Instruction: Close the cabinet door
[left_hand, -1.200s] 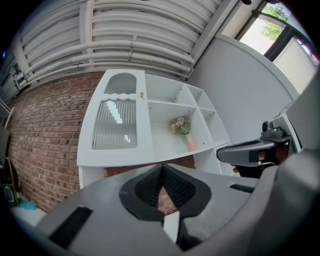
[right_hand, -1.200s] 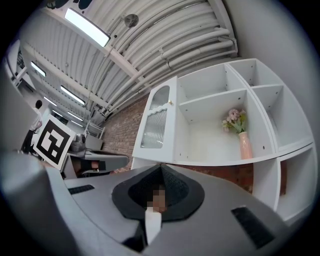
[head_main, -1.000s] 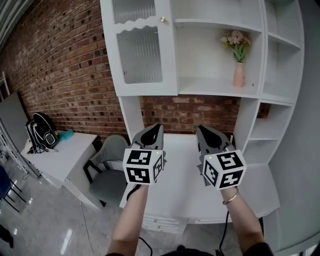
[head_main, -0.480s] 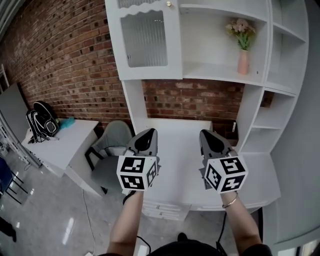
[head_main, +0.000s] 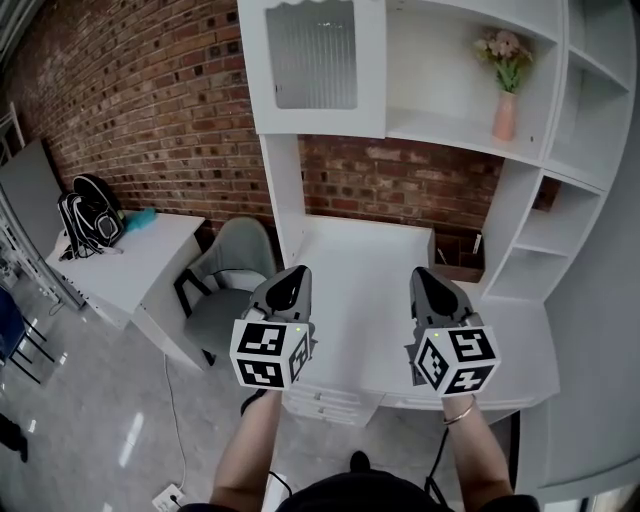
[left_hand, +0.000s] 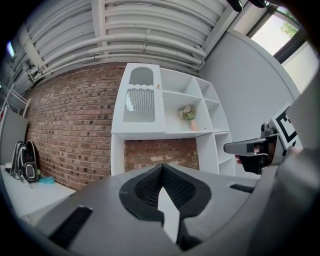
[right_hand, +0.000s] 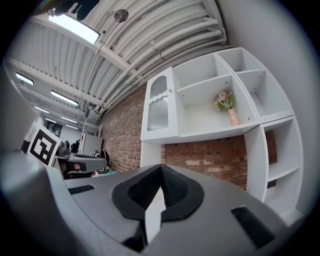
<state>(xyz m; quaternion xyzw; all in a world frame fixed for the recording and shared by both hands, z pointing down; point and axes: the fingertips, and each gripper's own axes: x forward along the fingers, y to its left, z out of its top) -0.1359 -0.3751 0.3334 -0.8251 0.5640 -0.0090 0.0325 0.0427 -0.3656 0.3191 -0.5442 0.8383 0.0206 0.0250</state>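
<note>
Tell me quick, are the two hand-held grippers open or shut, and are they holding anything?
Left hand-held gripper: shut, holding nothing.
Right hand-held gripper: shut, holding nothing.

cabinet door (head_main: 320, 65) | white, ribbed glass pane | shut, upright | upper left of shelf unit (head_main: 445, 128)
</note>
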